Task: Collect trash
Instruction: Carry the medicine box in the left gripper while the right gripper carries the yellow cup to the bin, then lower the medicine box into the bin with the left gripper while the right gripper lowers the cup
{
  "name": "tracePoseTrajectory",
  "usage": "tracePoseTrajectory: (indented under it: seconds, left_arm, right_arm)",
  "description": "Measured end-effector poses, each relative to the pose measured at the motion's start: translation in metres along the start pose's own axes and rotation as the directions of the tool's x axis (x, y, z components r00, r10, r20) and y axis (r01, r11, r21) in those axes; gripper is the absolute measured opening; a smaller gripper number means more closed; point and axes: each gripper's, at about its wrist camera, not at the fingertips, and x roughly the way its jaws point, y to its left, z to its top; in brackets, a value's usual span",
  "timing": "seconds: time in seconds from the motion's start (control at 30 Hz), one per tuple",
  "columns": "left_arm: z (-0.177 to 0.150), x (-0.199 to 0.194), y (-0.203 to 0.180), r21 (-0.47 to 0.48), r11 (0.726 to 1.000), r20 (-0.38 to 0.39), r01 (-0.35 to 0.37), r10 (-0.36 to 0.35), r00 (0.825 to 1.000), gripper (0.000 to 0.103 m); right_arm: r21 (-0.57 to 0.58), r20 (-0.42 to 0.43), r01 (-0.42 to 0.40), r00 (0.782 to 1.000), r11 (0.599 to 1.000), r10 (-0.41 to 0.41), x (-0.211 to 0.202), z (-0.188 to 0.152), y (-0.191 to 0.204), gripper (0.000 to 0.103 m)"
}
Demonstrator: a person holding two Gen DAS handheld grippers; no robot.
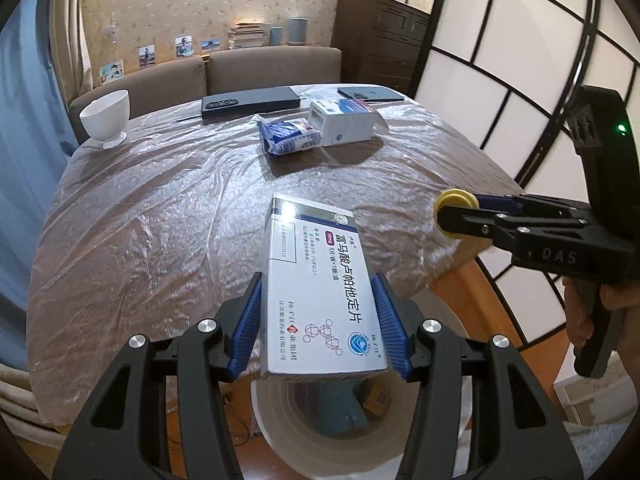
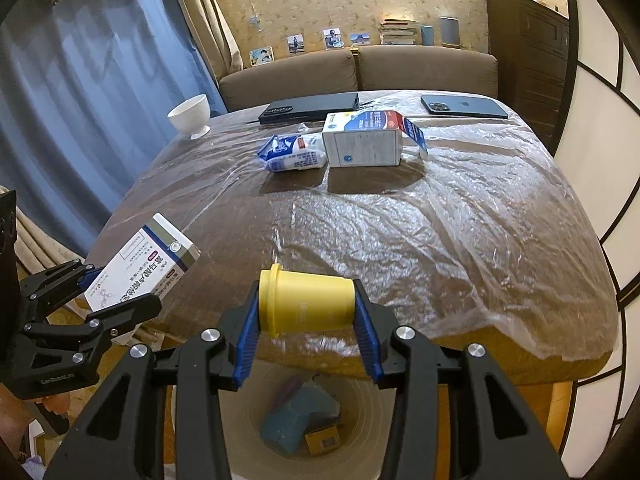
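Note:
My left gripper [image 1: 318, 322] is shut on a white medicine box [image 1: 316, 280] with blue and purple print, held above the table's near edge. A white bin [image 1: 280, 432] with trash inside stands on the floor below it. My right gripper [image 2: 306, 314] is shut on a yellow plastic bottle [image 2: 306, 304] lying sideways between the blue pads, over the same bin [image 2: 248, 420]. In the left wrist view the right gripper [image 1: 460, 218] shows at the right with the yellow bottle [image 1: 454, 200]. In the right wrist view the left gripper [image 2: 116, 292] and its box [image 2: 140, 264] show at the left.
The plastic-covered table [image 2: 440, 240] holds a crumpled blue-white packet [image 2: 292, 154], an open white carton [image 2: 364, 140], a white bowl [image 2: 190, 114], a black flat device [image 2: 310, 106] and a phone [image 2: 464, 106]. Behind it are a brown sofa [image 2: 360, 68], a blue curtain at left and a panelled screen at right.

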Motion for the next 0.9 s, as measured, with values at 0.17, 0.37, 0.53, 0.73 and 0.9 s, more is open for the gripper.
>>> tracePoseTrajectory:
  seconds: [0.17,0.37,0.53,0.73,0.9]
  left_arm:
    - [-0.009,-0.007,-0.004,0.02,1.0,-0.014,0.021,-0.02,1.0,0.054]
    - [-0.02,-0.012,-0.009,0.042,0.998,-0.037,0.048,-0.047,0.998,0.054]
    - [-0.03,-0.014,-0.013,0.058,0.996,-0.064,0.068,-0.064,0.996,0.054]
    - [-0.043,-0.014,-0.019,0.081,0.993,-0.098,0.082,-0.074,0.992,0.054]
    - [-0.053,-0.013,-0.022,0.095,0.991,-0.123,0.089,-0.077,0.989,0.054]
  right_arm:
    - [0.003,-0.017,-0.002,1.0,1.0,0.003,-0.005,-0.01,0.004,0.042]
    - [-0.003,-0.035,-0.008,0.999,1.0,0.007,-0.009,-0.02,0.009,0.042]
    - [-0.008,-0.051,-0.015,0.999,1.0,0.015,-0.012,-0.03,0.015,0.042]
    - [-0.013,-0.081,-0.022,0.996,1.0,0.021,-0.011,-0.042,0.02,0.042]
    - [-0.011,-0.1,-0.025,0.995,1.0,0.024,-0.008,-0.05,0.021,0.042]
